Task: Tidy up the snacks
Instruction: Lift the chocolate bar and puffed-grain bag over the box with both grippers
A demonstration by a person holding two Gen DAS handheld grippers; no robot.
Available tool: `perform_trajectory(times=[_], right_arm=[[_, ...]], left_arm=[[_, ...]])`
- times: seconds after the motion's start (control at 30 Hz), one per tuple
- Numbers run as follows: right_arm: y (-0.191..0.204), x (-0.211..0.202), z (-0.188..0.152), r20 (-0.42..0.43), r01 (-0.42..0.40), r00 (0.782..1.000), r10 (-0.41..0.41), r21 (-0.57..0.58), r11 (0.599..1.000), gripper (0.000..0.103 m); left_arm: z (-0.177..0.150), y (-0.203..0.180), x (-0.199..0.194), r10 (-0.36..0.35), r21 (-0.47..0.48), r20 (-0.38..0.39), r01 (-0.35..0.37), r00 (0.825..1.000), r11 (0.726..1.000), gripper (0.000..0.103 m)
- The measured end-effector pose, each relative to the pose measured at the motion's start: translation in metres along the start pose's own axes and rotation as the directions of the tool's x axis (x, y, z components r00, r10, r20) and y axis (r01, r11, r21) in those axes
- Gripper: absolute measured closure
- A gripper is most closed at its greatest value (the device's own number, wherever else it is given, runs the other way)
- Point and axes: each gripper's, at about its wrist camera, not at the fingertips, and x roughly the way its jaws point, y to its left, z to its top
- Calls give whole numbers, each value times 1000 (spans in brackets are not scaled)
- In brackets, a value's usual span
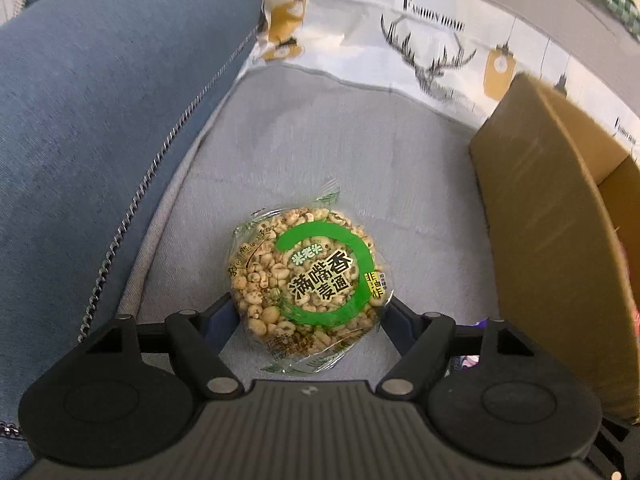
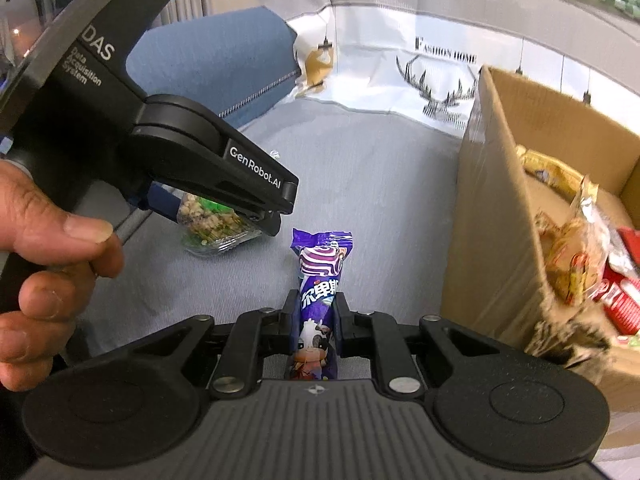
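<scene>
Left wrist view: the left tongs [image 1: 310, 312] grasp the round puffed-grain cake [image 1: 306, 280] by its sides, ready for boxing. The right tongs [image 2: 316, 316] are clenched on a purple candy bar [image 2: 318, 300], beside the cardboard box [image 2: 492, 216] where snacks collect.

My right gripper [image 2: 316, 316] is clamped on a purple candy pack [image 2: 318, 280]. Left gripper [image 2: 224, 220], in a hand [image 2: 48, 264], has a puffed-grain cake [image 2: 208, 222], squeezed I think. Cardboard box [image 2: 492, 200] of snacks [image 2: 576, 264] sits right, blue cushion [image 2: 224, 60] far left.
</scene>
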Motion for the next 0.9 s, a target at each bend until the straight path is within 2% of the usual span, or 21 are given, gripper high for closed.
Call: perform_trajectory(times=[0.23,0.47,0.67,0.8,0.9], right_arm=[[1,-31,12,133,25,991,-21,-26,999,87],[-7,-59,21,243,47,969,-43,-8,999,87],[-23,-82,36,341,58,938,-66,33,998,87],[-40,-101,48,399,66,913,-85,60,996,87],[-58,-117,59,453,84,885,-107,72,994,87]], left_arm=[[2,-3,-26,-17,-1,121,17,993,1000,22],[5,-9,-55,-41,12,262,39,964,999,22],[6,-17,-73,-75,44,356,63,932,997,22],[8,-25,-79,-95,55,383,80,919,995,22],[11,-32,-80,-112,63,392,95,913,994,22]])
